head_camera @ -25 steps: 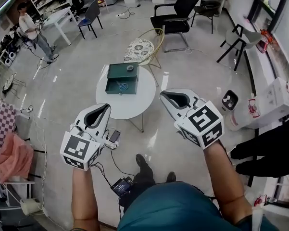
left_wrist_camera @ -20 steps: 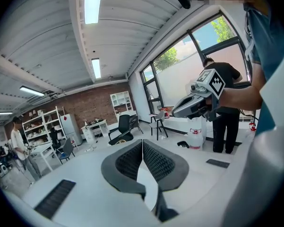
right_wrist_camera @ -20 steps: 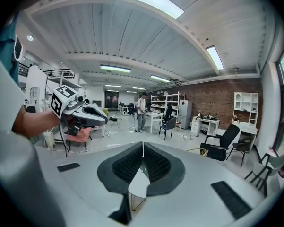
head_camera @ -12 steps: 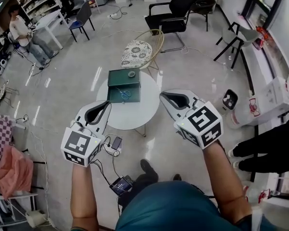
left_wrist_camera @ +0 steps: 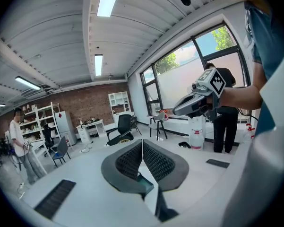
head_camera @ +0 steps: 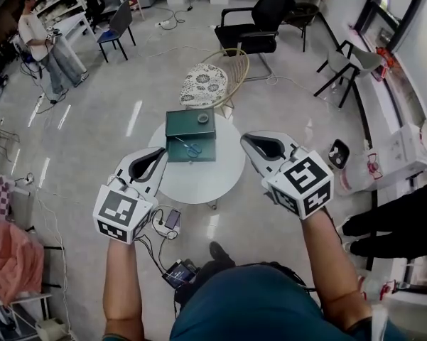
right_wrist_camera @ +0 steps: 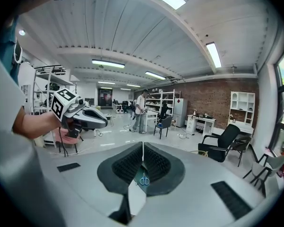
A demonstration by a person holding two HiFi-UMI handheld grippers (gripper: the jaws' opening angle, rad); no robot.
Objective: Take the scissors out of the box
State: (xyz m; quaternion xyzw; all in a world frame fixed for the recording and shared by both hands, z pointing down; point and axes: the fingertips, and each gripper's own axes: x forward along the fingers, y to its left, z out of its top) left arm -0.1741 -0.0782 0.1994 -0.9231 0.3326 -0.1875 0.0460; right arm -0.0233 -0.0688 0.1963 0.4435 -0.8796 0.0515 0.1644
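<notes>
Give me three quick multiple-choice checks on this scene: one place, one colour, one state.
1. The scissors lie: A) under the round table; B) in the green box on that table; C) beside the box.
2. Their handles are: A) red; B) yellow; C) blue.
3. The left claw and right claw are: A) both shut, empty; B) both open; C) shut on the scissors.
Answers: B, the head view shows them inside the open box; C, blue loops show in the right gripper view; A, each gripper view shows jaws together, nothing between.
</notes>
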